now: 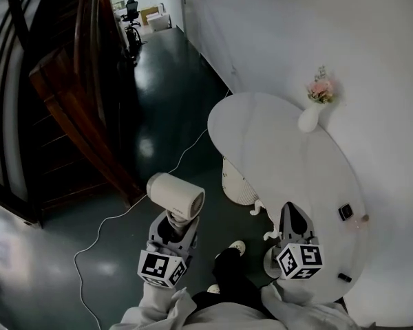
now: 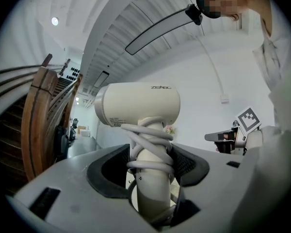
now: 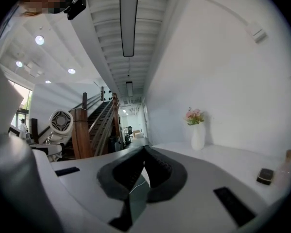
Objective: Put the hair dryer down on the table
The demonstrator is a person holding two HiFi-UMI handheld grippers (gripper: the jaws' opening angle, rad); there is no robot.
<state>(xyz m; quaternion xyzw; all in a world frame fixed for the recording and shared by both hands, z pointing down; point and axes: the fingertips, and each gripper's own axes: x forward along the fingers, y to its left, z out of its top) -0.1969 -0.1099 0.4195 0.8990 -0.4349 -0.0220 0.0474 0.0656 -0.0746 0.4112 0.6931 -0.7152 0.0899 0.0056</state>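
Hair dryer [image 2: 138,106]: smooth cream plastic, with a round barrel on a straight handle.
Long axis: the handle stands upright along the jaws, and the barrel lies crosswise on top of it, level.
Cord [image 2: 148,144]: pale and rubbery, wound in loops around the handle.
Left gripper [image 2: 153,161]: the dark ribbed pads are closed on the wrapped handle from both sides.
Place: it is held in the air above the dark glossy floor [image 1: 165,115], to the left of the counter [image 1: 275,143] and apart from it.
Counter: white, matte, oval.
Right gripper [image 3: 143,171]: it hangs over the near edge of the counter, the jaws are closed together and nothing is between them.
Vase [image 1: 310,119]: white, with pink flowers, at the far side of the counter by the wall.
Staircase [image 1: 69,102]: dark brown wood, at the left.
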